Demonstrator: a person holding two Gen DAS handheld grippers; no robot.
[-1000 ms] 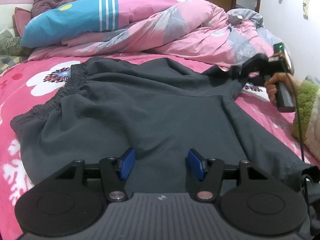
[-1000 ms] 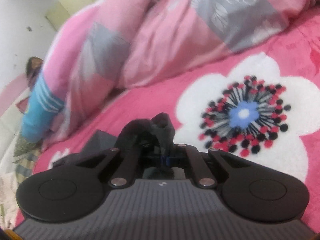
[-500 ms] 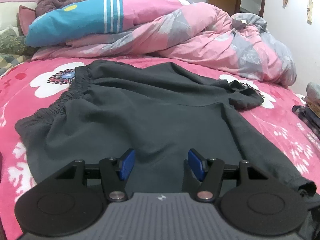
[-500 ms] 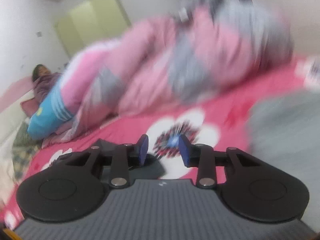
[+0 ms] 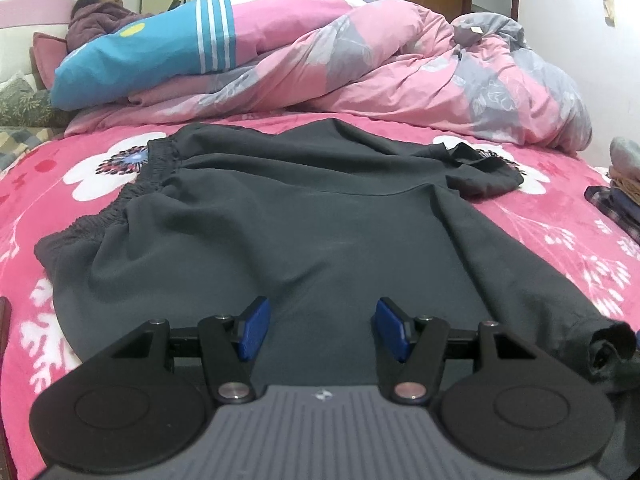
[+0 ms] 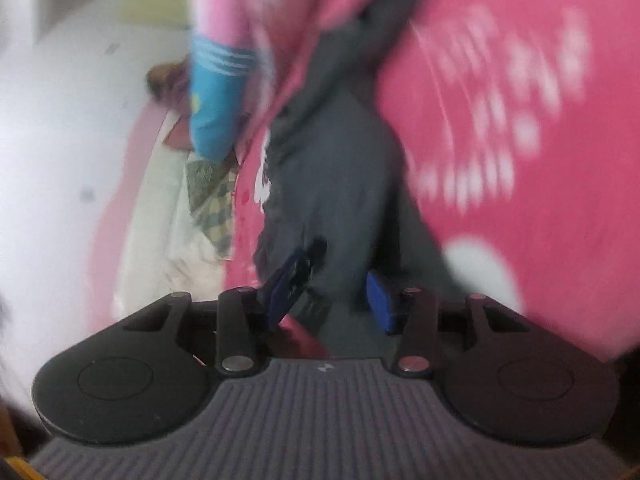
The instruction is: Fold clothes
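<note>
Both grippers, left gripper (image 5: 322, 328) and right gripper (image 6: 334, 290), hover open-jawed above dark trousers (image 5: 288, 220)

— What does the right tool (image 6: 338, 292) show?
— Its blue pads (image 6: 380, 300) stand apart, the jaws having just been opening, with nothing pinched between them.
— And beyond it?
— Heavy blur. A dark grey garment (image 6: 332, 160) lies across the pink flowered bed (image 6: 520, 120), running away from the tool. A blue striped pillow (image 6: 216, 92) sits at the far end.
</note>
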